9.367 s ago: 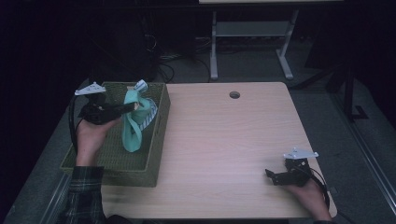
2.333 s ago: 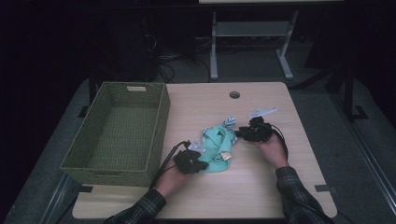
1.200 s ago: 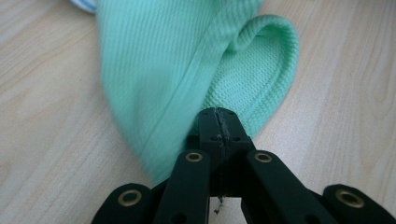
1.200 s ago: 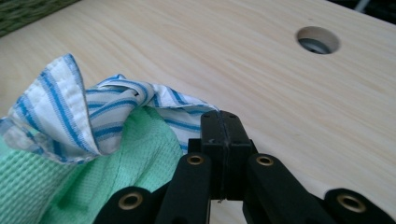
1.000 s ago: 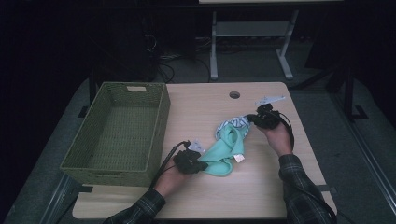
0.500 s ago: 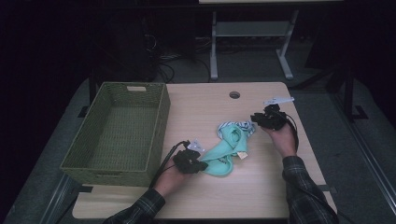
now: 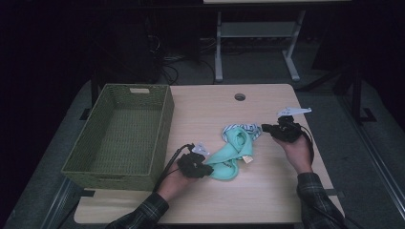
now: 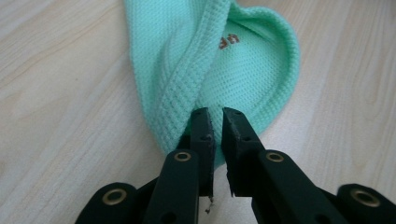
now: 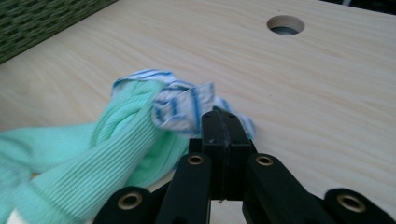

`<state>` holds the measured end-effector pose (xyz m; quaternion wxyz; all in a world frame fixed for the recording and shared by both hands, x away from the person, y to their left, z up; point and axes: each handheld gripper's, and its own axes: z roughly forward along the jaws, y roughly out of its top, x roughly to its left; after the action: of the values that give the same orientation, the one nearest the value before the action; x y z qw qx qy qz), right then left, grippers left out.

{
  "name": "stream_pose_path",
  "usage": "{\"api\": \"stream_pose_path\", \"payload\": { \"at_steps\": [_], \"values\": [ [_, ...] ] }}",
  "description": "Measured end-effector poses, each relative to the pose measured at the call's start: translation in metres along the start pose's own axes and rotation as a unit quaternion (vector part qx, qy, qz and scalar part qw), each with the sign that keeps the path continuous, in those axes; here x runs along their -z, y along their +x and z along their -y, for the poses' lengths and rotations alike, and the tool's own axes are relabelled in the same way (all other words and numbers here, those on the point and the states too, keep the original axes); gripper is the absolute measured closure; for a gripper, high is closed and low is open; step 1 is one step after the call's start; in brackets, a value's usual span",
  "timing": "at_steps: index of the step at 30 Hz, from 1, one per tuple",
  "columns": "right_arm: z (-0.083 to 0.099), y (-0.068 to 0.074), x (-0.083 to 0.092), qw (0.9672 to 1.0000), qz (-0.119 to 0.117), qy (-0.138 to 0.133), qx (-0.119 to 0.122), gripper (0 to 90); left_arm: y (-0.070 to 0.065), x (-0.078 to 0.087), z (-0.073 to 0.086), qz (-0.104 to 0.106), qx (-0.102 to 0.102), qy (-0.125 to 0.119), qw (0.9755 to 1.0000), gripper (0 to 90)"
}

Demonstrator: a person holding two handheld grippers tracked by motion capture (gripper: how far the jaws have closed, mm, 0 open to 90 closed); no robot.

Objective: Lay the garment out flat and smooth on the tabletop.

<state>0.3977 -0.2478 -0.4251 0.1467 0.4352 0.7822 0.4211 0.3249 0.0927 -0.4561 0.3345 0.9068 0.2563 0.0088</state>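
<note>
On the worktop [image 7: 267, 200] you've got one mint-green knit garment [image 7: 232, 152], with one blue-and-white striped piece [image 7: 239, 128] bunched at its far end, lying about mid-worktop, just right of the one green wicker basket [image 7: 119, 136]. Two claws, one in each hand.

Your left claw [image 7: 206, 168] sits at the near end of the green garment. Up close in the left gripper view, the left claw [image 8: 217, 114] has its jaws a thin slit apart; they've just been easing open, with the folded green edge [image 8: 187, 93] right at the tips. Can't honestly tell if any fabric is still caught in that slit, the tips cover it.

Your right claw [image 7: 266, 128] is at the far end by the striped bit. In the right gripper view the right claw [image 9: 224, 116] has its jaws pressed flat together, and the striped cloth [image 9: 184, 105] sits right against the tips. Whether a scrap is pinched between them is hidden behind the jaws.

One round hole [image 7: 239, 97] in the worktop's far side. Both sleeves get cut off at the bottom edge of the high view, and everything past the worktop is too dark to make out.
</note>
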Motion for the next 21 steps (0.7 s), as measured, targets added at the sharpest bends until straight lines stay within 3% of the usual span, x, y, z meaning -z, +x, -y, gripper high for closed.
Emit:
{"api": "stream_pose_path", "payload": {
  "at_steps": [2,3,6,10,21],
  "values": [
    [0.004,0.004,0.003,1.0000,-0.005,-0.001,0.005,89.8,-0.001,0.002,-0.001,0.001,-0.006,0.000,1.0000,79.7],
    [0.006,0.007,0.005,0.9999,-0.009,-0.002,0.005,89.8,-0.003,0.002,-0.002,0.001,0.001,-0.006,1.0000,79.0],
    [0.010,0.015,0.010,0.9998,-0.017,-0.006,0.010,89.9,-0.003,0.007,-0.004,0.000,-0.013,-0.007,0.9999,75.5],
    [0.016,0.029,0.017,0.9994,-0.029,-0.005,0.017,89.9,-0.006,0.012,-0.007,0.000,-0.005,-0.025,0.9997,70.7],
    [0.036,0.061,0.022,0.9968,-0.070,0.002,0.039,89.9,-0.003,0.015,-0.011,-0.011,-0.015,-0.024,0.9995,59.9]
  ]
}}
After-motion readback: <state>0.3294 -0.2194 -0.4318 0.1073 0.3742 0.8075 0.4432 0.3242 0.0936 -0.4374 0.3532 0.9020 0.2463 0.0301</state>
